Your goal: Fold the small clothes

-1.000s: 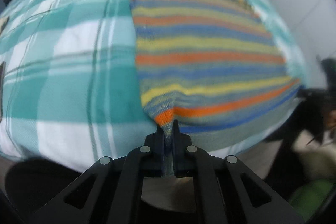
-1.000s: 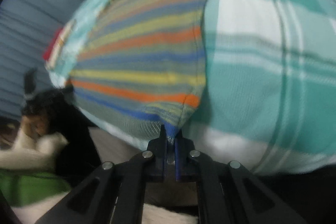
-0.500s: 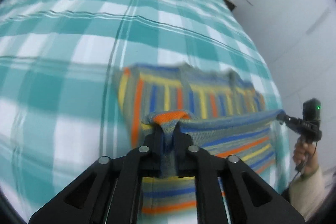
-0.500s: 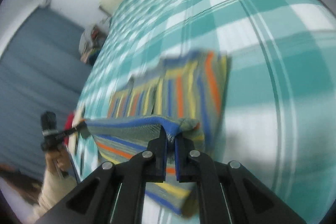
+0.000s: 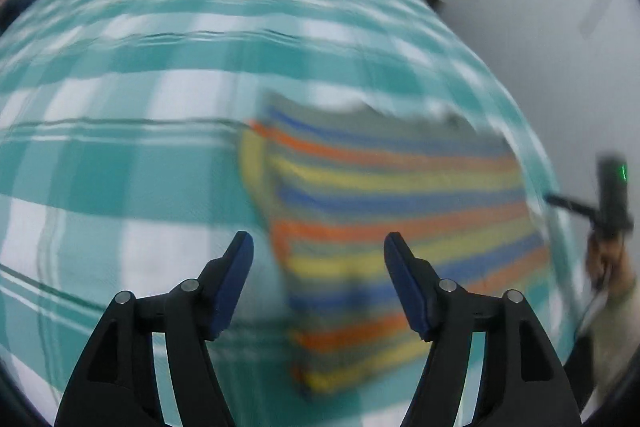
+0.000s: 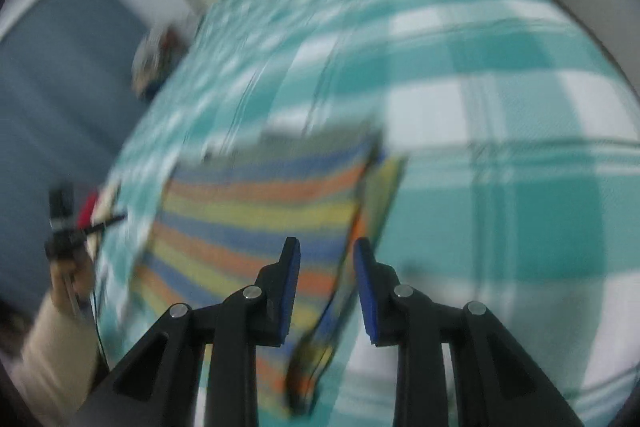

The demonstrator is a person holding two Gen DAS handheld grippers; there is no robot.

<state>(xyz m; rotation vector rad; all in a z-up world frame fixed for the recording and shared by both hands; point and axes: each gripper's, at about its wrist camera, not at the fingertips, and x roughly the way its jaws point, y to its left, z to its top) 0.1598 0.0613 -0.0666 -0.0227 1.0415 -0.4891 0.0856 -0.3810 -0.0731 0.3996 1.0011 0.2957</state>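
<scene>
the striped garment (image 5: 392,227) lies folded over once on the checked bed (image 5: 120,163). the left claw (image 5: 318,247) and the right claw (image 6: 326,251) are opening, pinching nothing. i judge more folds are left.

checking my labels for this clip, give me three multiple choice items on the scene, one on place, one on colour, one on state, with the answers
1. Where does the striped garment lie?
A. on the checked bedspread
B. on a wooden floor
C. in a basket

2. What colours is the bedspread?
A. red and black
B. teal and white
C. plain grey

3. How does the left gripper stand?
A. clamped on the garment
B. jaws apart, nothing pressed between the pads
C. clamped on a hanger

Answers:
1 A, the bedspread shows all round the garment.
2 B, teal and white checks fill both views.
3 B, its jaws are opening, the pads stand clear of the garment beyond them.
</scene>
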